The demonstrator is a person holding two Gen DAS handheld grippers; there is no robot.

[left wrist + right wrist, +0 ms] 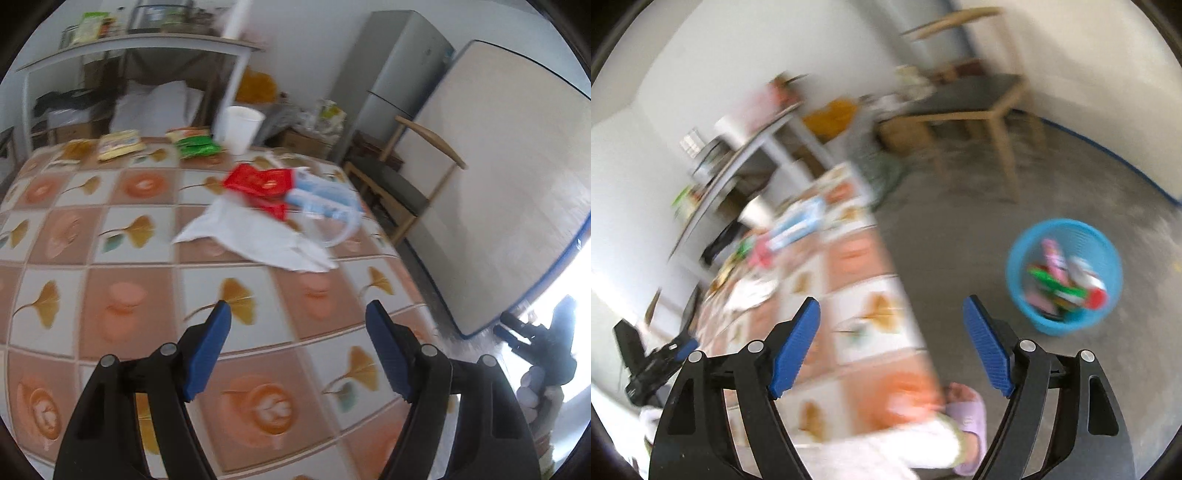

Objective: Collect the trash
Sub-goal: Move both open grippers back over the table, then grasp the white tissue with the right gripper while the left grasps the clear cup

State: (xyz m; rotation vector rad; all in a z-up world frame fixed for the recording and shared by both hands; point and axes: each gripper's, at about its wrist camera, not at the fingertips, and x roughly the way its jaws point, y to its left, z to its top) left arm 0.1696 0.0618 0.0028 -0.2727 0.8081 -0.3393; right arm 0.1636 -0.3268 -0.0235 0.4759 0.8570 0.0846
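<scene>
My left gripper (298,314) is open and empty above the patterned table (110,302). Ahead of it lie a crumpled white tissue (255,236), red wrappers (258,182), a blue and white packet (317,195) and a clear plastic piece (343,229). Farther back stand a white paper cup (242,129), a green packet (195,147) and a yellow packet (120,144). My right gripper (892,312) is open and empty over the table's edge (886,314). A blue bin (1063,275) with several pieces of trash stands on the floor to its right.
A wooden chair (402,184) stands right of the table, with a board (498,177) leaning behind it and a grey fridge (399,74). A white shelf (140,48) with clutter is at the back. The person's foot in a purple slipper (967,417) is below the right gripper.
</scene>
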